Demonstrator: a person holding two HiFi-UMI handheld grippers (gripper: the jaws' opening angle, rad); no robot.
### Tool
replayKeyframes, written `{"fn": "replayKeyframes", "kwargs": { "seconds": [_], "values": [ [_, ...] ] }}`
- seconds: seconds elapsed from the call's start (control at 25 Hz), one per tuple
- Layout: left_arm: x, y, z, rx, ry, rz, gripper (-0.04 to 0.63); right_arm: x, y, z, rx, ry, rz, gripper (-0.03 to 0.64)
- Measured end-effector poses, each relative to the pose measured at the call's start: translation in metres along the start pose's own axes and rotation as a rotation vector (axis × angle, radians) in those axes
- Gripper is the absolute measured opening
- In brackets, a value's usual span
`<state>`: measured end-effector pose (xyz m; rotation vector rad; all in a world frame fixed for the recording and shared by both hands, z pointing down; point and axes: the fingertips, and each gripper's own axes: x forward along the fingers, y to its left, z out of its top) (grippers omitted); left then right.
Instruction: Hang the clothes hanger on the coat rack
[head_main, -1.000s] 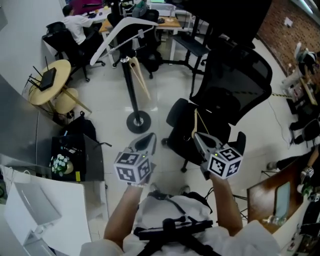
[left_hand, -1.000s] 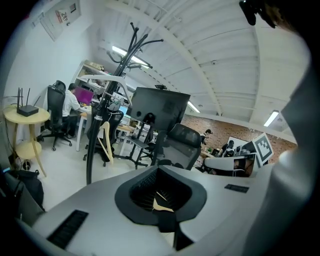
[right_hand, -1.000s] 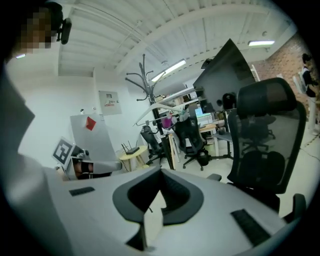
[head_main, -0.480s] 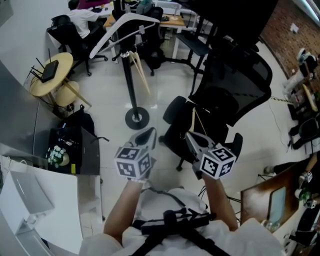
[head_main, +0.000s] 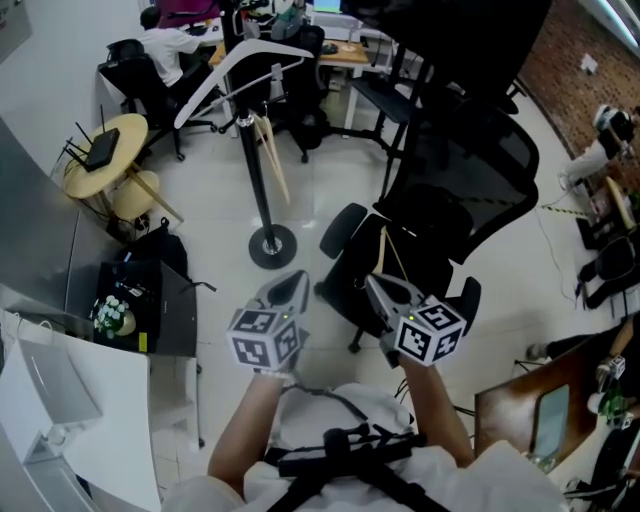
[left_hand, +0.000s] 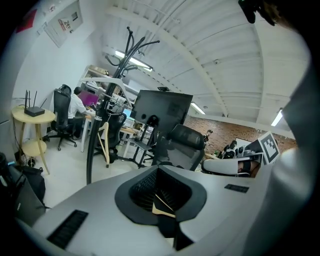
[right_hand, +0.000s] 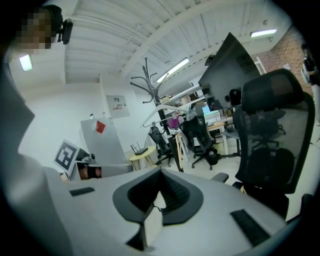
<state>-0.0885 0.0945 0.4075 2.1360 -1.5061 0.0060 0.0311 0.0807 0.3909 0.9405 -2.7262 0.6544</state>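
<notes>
Carry step. Our right gripper (head_main: 382, 288) seems clamped on the hanger (head_main: 390, 250) by its hook, over the chair (head_main: 440, 200). Left gripper (head_main: 292, 285) closed, empty. Coat rack (head_main: 255, 170) well ahead. Next we approach and lift the hook onto a peg.

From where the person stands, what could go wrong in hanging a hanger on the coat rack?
The office chair stands close ahead, beside the way to the coat rack; a reach may catch on it. The rack is a thin pole on a small round base, already carrying a white hanger and a wooden hanger; a bump might rock it or knock them off.
</notes>
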Motion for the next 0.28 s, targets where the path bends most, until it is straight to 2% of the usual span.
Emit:
{"fn": "replayKeyframes", "kwargs": {
  "seconds": [0.28],
  "values": [
    [0.0047, -0.0046, -0.0043, -0.001, -0.001, 0.008, -0.002, -0.0048, -0.0056, -0.0030, 0.007, 0.004, 0.009, -0.005]
  ]
}}
